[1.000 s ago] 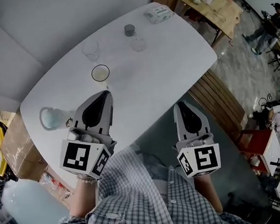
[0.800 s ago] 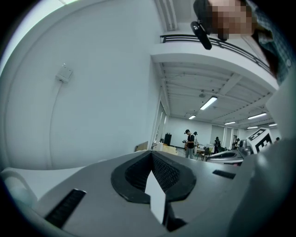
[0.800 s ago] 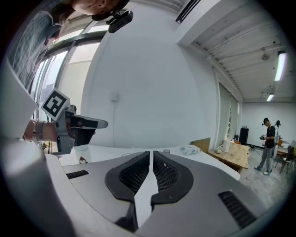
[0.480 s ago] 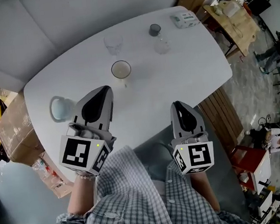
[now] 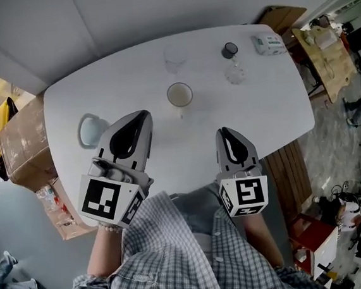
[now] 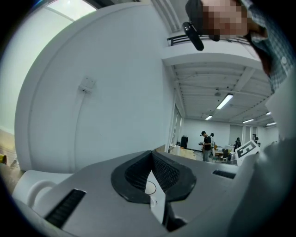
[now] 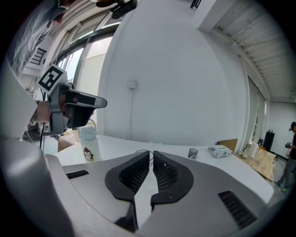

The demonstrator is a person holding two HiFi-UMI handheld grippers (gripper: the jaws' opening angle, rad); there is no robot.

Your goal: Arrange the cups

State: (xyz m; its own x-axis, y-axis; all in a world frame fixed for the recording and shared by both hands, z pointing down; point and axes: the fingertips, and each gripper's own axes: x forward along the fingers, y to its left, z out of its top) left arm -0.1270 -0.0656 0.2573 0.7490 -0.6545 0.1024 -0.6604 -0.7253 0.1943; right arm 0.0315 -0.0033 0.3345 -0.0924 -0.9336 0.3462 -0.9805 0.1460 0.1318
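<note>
White table [image 5: 253, 111] holds five cups [image 5: 179, 95]; left gripper [image 5: 143, 115], right gripper [image 5: 224, 132] closed.

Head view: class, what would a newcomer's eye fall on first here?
The left gripper and right gripper jut over the near edge of the white table, each with a black-and-white marker cube. Beyond them cups stand scattered: a mug far left, a glass in the middle, a dark cup at the back.

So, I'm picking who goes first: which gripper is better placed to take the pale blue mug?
Left, probably. The left gripper sits just beside the pale blue mug, while the right gripper is farther off, on the other side. Both have jaws together, holding nothing, so either must open first.
</note>
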